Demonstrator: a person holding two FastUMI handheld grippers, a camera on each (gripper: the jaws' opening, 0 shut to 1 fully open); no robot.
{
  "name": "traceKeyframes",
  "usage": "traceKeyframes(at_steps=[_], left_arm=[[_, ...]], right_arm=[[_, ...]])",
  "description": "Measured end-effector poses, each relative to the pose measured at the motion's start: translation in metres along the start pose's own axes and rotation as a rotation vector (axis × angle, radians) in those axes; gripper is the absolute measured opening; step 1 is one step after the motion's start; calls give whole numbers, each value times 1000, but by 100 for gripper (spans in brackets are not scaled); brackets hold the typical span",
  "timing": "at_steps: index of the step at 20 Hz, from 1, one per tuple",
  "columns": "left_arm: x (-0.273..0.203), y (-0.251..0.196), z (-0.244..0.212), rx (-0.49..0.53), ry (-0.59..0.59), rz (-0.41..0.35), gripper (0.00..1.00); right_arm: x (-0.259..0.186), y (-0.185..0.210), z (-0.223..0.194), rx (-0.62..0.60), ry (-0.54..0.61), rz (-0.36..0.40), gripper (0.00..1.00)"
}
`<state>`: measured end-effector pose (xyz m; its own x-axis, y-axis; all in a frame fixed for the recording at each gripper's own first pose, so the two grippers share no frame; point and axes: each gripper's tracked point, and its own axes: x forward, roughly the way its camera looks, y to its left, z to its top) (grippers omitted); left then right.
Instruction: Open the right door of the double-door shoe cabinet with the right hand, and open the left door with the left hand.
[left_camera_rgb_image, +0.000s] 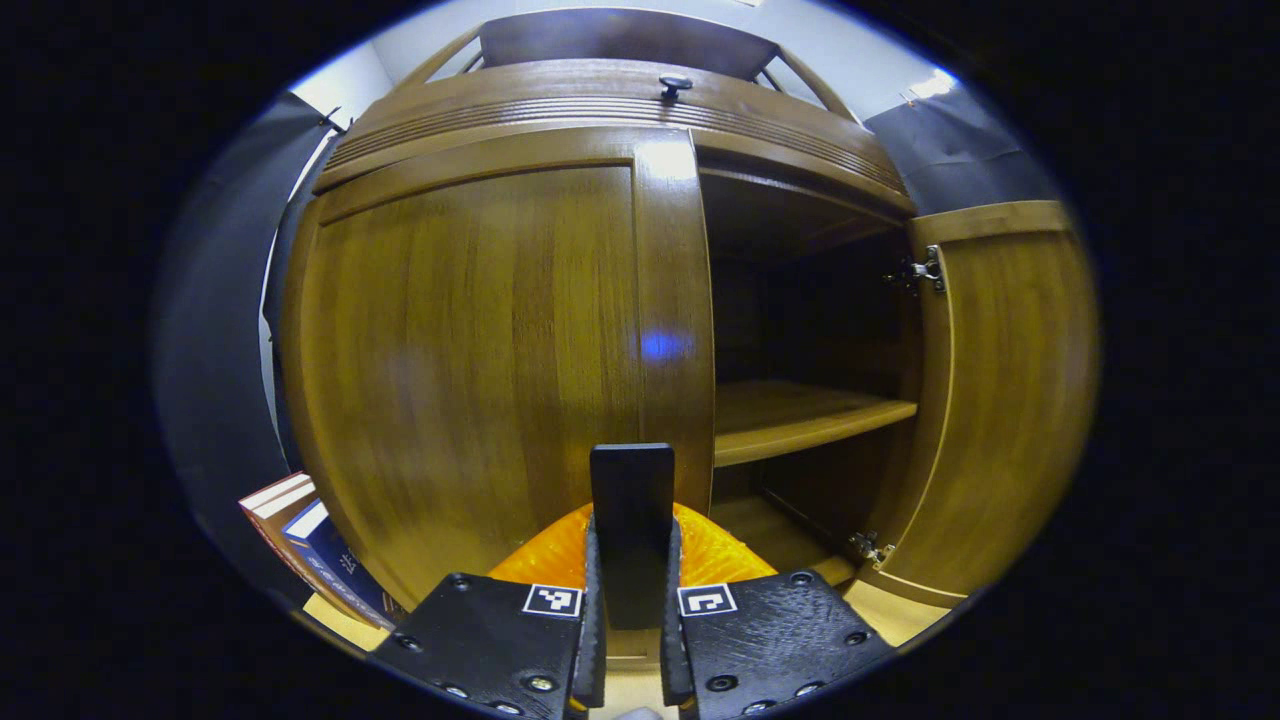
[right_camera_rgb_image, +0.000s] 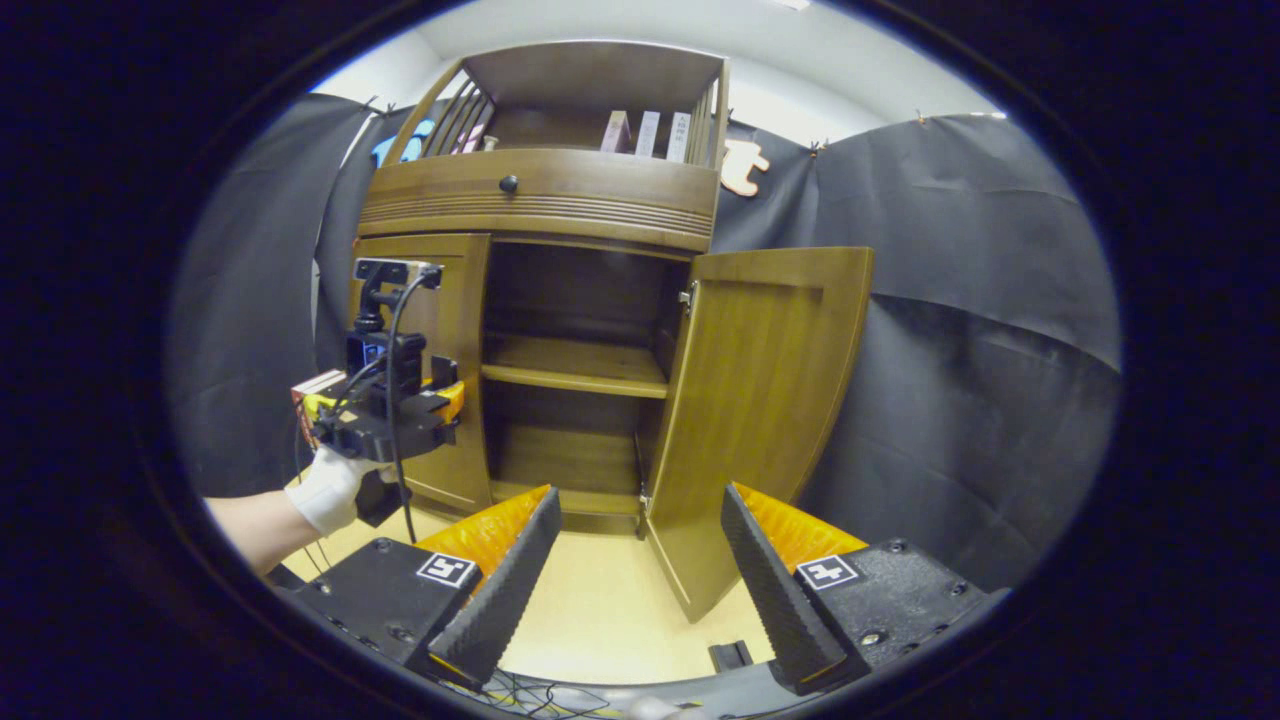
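The shoe cabinet's left door (left_camera_rgb_image: 470, 370) stands closed and looms close in the left gripper view. My left gripper (left_camera_rgb_image: 632, 525) is shut on a dark upright bar (left_camera_rgb_image: 630, 480) at that door's right stile, which looks like its handle. In the right gripper view a gloved hand (right_camera_rgb_image: 325, 490) holds the left gripper (right_camera_rgb_image: 400, 415) against the left door (right_camera_rgb_image: 440, 300). The right door (right_camera_rgb_image: 760, 400) is swung wide open, showing its inner face. My right gripper (right_camera_rgb_image: 635, 570) hangs open and holds nothing, back from the cabinet above the floor.
Inside the cabinet are a wooden shelf (right_camera_rgb_image: 575, 365) and a dark bottom bay. Above the doors is a drawer with a knob (left_camera_rgb_image: 676, 82). Books (left_camera_rgb_image: 310, 540) lean on the floor left of the cabinet. Pale floor (right_camera_rgb_image: 610, 600) lies before it, with cables at the near edge.
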<state>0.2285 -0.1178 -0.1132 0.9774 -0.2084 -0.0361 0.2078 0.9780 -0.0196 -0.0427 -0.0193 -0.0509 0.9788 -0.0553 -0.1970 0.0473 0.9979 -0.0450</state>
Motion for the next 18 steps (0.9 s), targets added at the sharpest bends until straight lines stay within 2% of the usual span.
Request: traceKeyframes(at_steps=[9,15,17,18], left_arm=[[-81,22,-4,-17,-15,-18,21],[-104,36,-6,-30,-15,-6,20],[-106,38,-7,-32,-11,2,13],[-108,40,-7,-32,-8,10,22]], right_arm=[[-7,-1,-9,17,16,25,100],[-10,11,-8,13,15,63,100],[-11,16,-6,8,9,75,100],[-11,19,-6,3,10,81,100]])
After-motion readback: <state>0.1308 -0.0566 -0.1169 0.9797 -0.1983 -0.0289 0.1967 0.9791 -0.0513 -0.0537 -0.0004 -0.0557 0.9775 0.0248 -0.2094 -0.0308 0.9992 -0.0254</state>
